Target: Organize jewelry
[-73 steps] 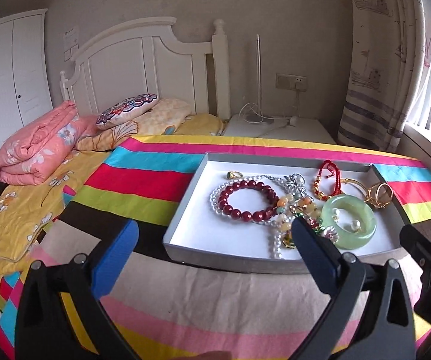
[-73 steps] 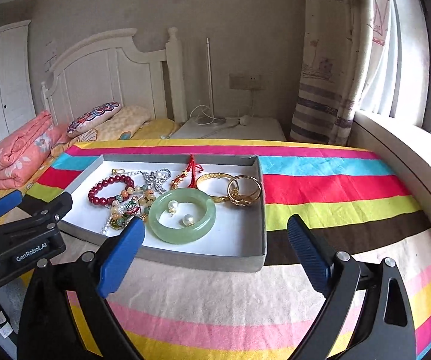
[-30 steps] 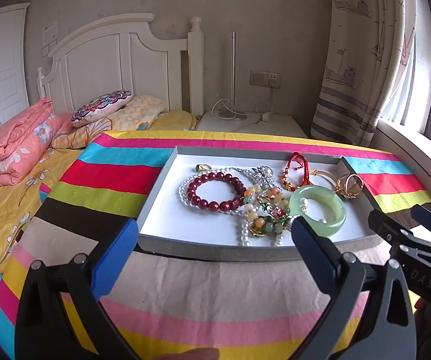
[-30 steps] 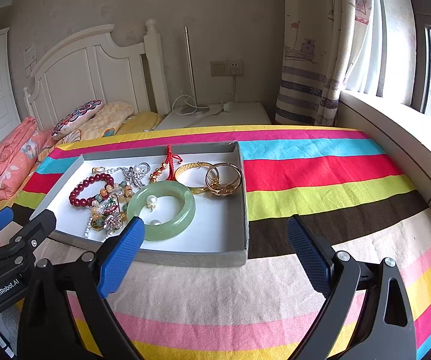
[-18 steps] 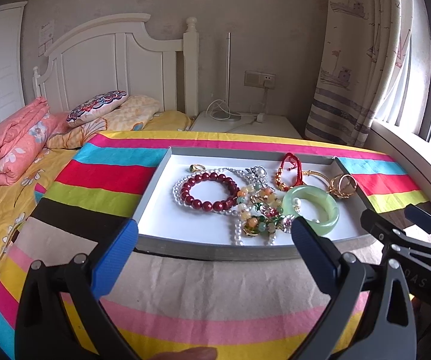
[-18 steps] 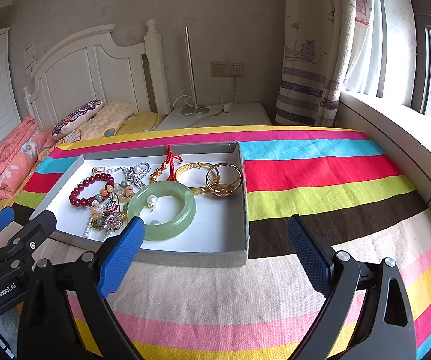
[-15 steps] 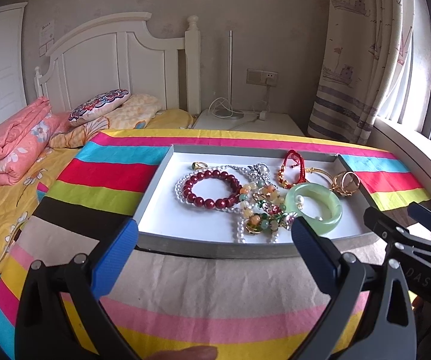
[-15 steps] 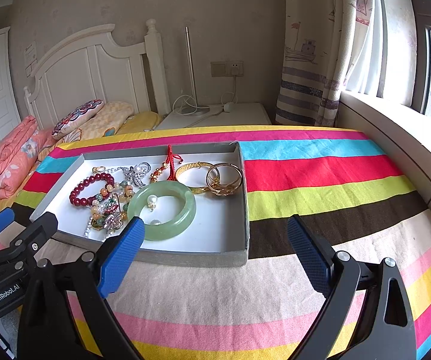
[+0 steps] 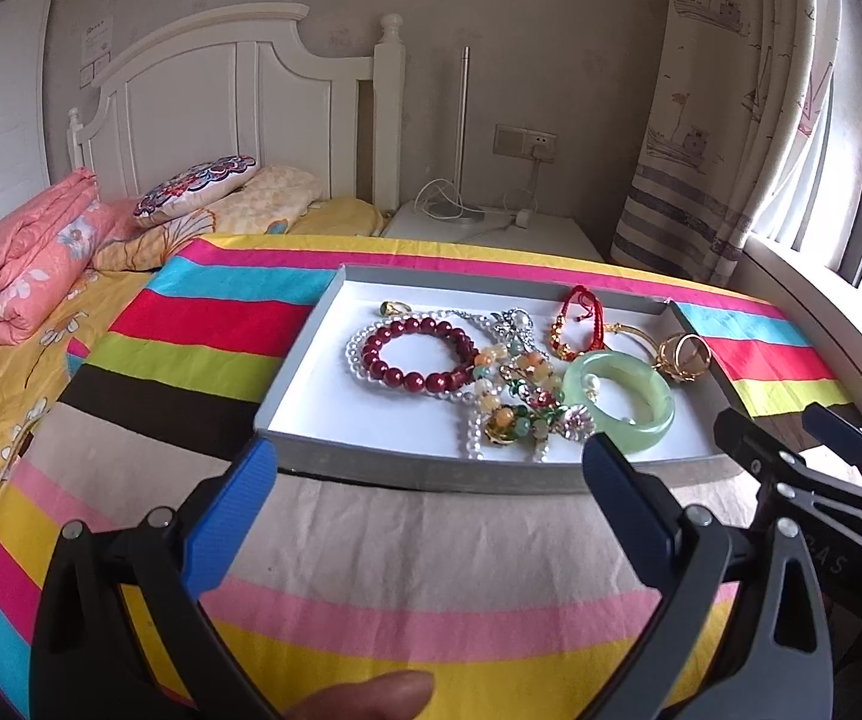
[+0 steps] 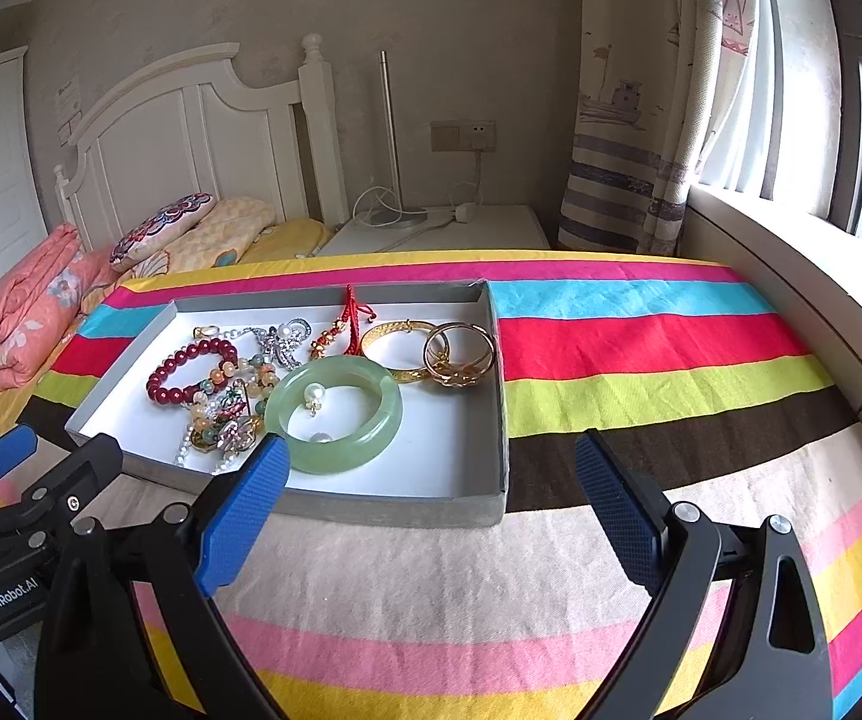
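Jewelry lies heaped in a shallow grey cardboard tray (image 10: pixel 494 396) with a white floor, set on a striped cloth (image 10: pixel 641 384) whose weave shows coarse and slightly wrinkled. I see a smooth, translucent pale-green bangle (image 10: pixel 333 414) nearest me, thick and rounded, with two small pearl earrings inside its ring. Left of it sits a bracelet of glossy dark-red round beads (image 9: pixel 418 354), encircled by a strand of small clear or pearly beads. Between them is a tangle of mixed amber and green beads (image 9: pixel 518 402) with a silvery brooch-like piece; I can't separate its parts clearly. Toward the far right corner are a red knotted cord bracelet (image 9: pixel 575 327) and shiny gold bangles (image 10: pixel 452 354) leaning on each other against the tray wall.

My left gripper (image 9: pixel 431 501) hovers just short of the tray's near wall, its ribbed blue pads spread wide with nothing between them. My right gripper (image 10: pixel 431 501) is likewise wide apart and empty, over the cloth near the tray's near right corner.
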A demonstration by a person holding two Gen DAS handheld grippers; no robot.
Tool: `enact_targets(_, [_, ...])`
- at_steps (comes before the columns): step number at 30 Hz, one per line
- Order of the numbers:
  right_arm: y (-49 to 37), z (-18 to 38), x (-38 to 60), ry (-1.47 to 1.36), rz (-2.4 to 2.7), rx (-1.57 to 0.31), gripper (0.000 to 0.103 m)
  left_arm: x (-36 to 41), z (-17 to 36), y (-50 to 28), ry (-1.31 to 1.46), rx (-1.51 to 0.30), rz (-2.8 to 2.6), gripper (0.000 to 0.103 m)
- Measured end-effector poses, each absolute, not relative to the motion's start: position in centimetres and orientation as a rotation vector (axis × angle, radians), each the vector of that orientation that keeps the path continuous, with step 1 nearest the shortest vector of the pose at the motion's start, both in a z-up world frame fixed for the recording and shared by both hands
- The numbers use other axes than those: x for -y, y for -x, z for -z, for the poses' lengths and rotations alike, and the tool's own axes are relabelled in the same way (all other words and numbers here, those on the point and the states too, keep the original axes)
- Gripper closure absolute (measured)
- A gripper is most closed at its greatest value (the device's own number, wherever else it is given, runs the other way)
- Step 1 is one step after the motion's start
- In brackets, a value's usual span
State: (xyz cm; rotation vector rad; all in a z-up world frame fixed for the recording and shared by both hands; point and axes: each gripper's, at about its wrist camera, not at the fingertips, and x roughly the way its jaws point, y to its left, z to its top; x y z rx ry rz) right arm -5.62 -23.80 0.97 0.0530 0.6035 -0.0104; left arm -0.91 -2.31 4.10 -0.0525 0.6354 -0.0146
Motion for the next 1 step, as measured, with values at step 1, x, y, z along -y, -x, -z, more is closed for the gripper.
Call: enact_targets(1, [5.75, -0.89, 23.62, -0.045, 0.003, -0.615, 0.011, 2.13, -4.05, 1.17, 0.056, -0.645, 0.015, 0.002])
